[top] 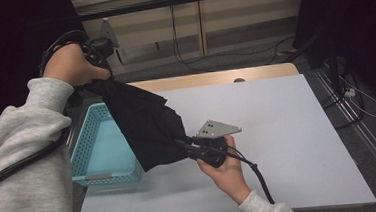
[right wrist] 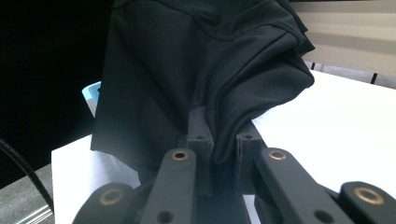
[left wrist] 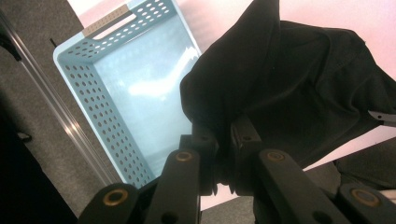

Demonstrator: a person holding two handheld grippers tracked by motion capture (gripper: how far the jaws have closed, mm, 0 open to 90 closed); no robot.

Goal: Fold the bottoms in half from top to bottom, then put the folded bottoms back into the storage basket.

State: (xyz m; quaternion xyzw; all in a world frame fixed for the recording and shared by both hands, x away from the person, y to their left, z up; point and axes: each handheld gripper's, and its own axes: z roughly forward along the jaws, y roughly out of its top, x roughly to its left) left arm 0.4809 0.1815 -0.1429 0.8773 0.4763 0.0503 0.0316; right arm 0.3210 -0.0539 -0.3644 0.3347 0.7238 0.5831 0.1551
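Both claws clamped on black cloth (top: pixel 145 126), left gripper (top: pixel 94 80) high at far left, right gripper (top: pixel 191 147) low nr table (top: pixel 288 129), so fabric hangs slanted over blue basket (top: pixel 86 148), prob. to drop it in.

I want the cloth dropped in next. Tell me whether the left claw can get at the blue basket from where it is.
Probably yes. The left claw, shut on the black cloth, is raised beside the blue basket, whose open top has nothing over it but the hanging cloth. The right claw holds the cloth's other end and would have to follow.
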